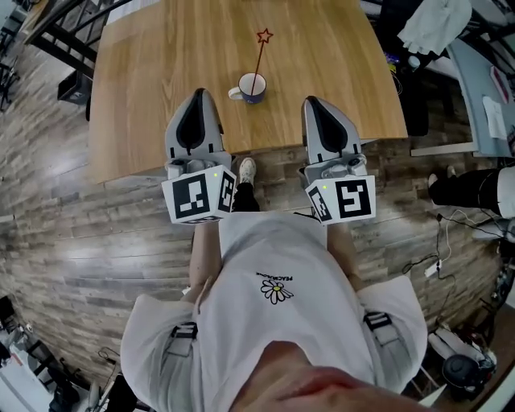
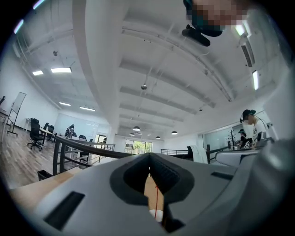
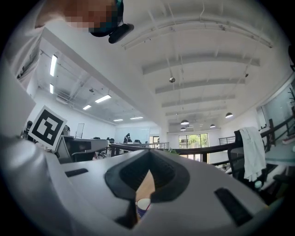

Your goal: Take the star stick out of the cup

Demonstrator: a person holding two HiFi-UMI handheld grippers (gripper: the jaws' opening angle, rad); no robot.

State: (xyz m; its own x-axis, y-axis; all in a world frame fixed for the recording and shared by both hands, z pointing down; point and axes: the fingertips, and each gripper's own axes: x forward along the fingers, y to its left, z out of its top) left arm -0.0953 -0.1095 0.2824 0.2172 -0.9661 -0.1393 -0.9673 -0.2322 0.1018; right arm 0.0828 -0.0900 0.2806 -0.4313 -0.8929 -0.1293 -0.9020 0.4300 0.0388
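Note:
A white cup with a blue rim [image 1: 252,87] stands near the middle of the wooden table [image 1: 161,72]. A thin red star stick [image 1: 258,60] leans out of it, its star [image 1: 264,36] pointing to the far side. My left gripper [image 1: 199,95] hovers at the table's near edge, left of the cup, jaws shut and empty. On the cup's right my right gripper [image 1: 315,102] is likewise shut and empty. Through the left gripper's [image 2: 149,156] closed jaws I glimpse the cup [image 2: 156,214] and stick [image 2: 156,198]. The right gripper view shows its gripper [image 3: 150,151] with the cup [image 3: 143,205] below.
A white cloth [image 1: 434,24] hangs over a chair beyond the table's far right corner. Cables and a power strip [image 1: 434,269] lie on the plank floor at right. Black desk frames [image 1: 56,40] stand at the far left. My shoe [image 1: 247,170] rests by the table's near edge.

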